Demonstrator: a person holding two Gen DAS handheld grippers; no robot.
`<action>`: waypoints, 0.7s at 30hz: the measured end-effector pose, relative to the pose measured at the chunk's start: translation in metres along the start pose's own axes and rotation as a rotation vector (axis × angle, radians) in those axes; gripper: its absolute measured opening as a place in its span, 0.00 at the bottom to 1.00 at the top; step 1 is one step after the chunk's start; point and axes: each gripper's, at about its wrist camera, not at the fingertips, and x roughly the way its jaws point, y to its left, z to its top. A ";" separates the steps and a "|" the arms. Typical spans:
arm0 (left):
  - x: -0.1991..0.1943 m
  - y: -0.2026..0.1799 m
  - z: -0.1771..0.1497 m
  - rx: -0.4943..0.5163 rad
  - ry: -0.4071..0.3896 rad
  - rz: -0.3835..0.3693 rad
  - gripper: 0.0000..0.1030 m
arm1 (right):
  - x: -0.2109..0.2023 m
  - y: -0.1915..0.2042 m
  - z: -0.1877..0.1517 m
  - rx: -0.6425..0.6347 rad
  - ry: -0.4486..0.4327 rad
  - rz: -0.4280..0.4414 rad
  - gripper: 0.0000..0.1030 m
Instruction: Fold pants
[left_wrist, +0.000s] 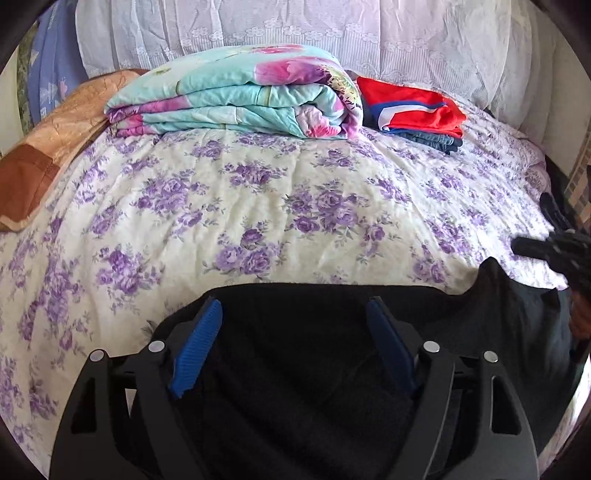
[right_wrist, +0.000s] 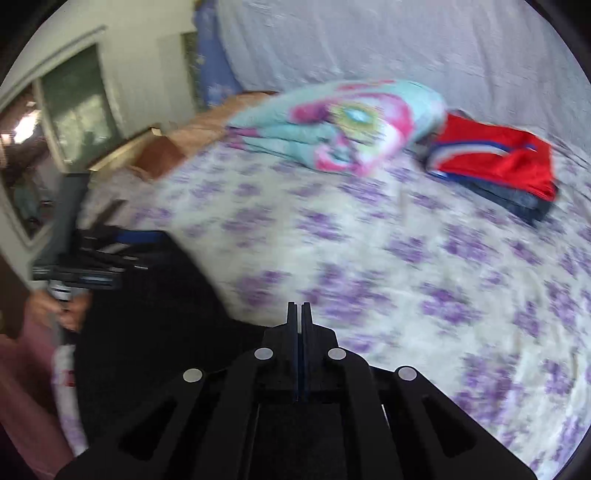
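Note:
Black pants (left_wrist: 295, 354) lie at the near edge of the bed, under my left gripper (left_wrist: 295, 314), which is open with its blue pads either side of the cloth. In the right wrist view the pants (right_wrist: 155, 332) are a dark mass at lower left. My right gripper (right_wrist: 299, 310) is shut with nothing seen between its fingers, over the pants' right edge. It appears at the far right of the left wrist view (left_wrist: 546, 247). The left gripper shows at the left of the blurred right wrist view (right_wrist: 110, 243).
The bed has a purple-flowered quilt (left_wrist: 295, 206). At its back lie a folded turquoise-and-pink blanket (left_wrist: 236, 92), a stack of folded red and denim clothes (left_wrist: 417, 107) and a brown pillow (left_wrist: 48, 147). White lace curtains hang behind. A window (right_wrist: 74, 107) is at left.

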 end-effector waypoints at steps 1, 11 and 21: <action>-0.001 0.001 -0.001 -0.005 -0.004 -0.003 0.76 | 0.005 0.006 -0.001 -0.003 0.022 0.027 0.04; -0.003 -0.001 -0.009 0.016 -0.037 -0.014 0.78 | 0.022 -0.011 -0.023 0.146 0.032 -0.241 0.18; 0.002 -0.019 -0.014 0.107 -0.041 0.071 0.84 | -0.043 0.031 -0.105 0.299 -0.069 -0.274 0.48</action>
